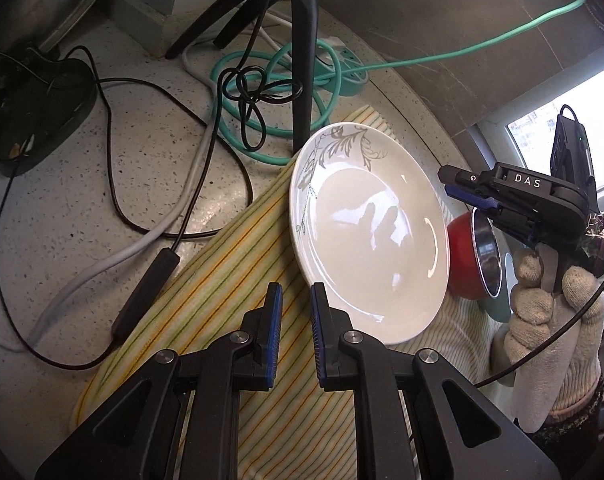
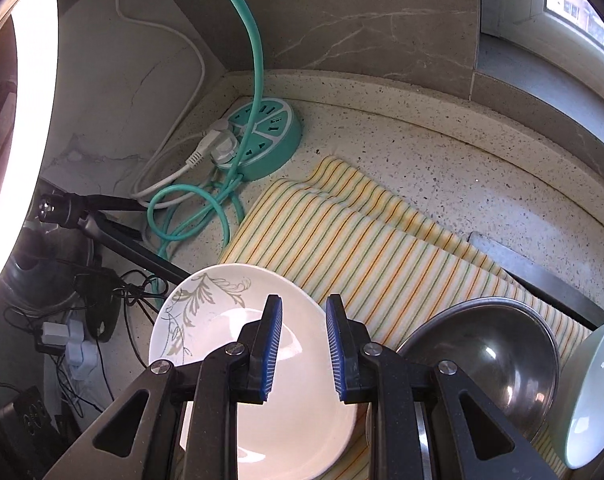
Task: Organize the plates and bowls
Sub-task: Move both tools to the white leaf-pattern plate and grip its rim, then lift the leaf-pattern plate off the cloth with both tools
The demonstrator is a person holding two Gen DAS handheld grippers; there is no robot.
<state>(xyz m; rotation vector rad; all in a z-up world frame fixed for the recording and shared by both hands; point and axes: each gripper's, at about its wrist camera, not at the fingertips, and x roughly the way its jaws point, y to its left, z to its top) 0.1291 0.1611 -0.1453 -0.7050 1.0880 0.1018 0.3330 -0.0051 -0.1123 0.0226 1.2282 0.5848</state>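
White plate (image 1: 367,236) flat on striped cloth (image 1: 230,264), steel bowl (image 2: 489,364) just right. Left gripper (image 1: 296,320) and right gripper (image 2: 302,344) both part-open, empty. Risk: glazed rim slipping, knocking bowl.

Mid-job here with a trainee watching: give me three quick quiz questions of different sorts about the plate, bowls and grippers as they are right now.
1. True or false: the left gripper is clamped on the white plate.
2. Multiple choice: the plate lies on A) a striped cloth B) bare counter C) a wire rack.
3. Fill in: the bowl with a steel inside is ____ on the outside.

Key:
1. False. Its jaws stand open beside the plate's rim, not around it.
2. A.
3. Red. It sits just beyond the plate, below the right gripper.
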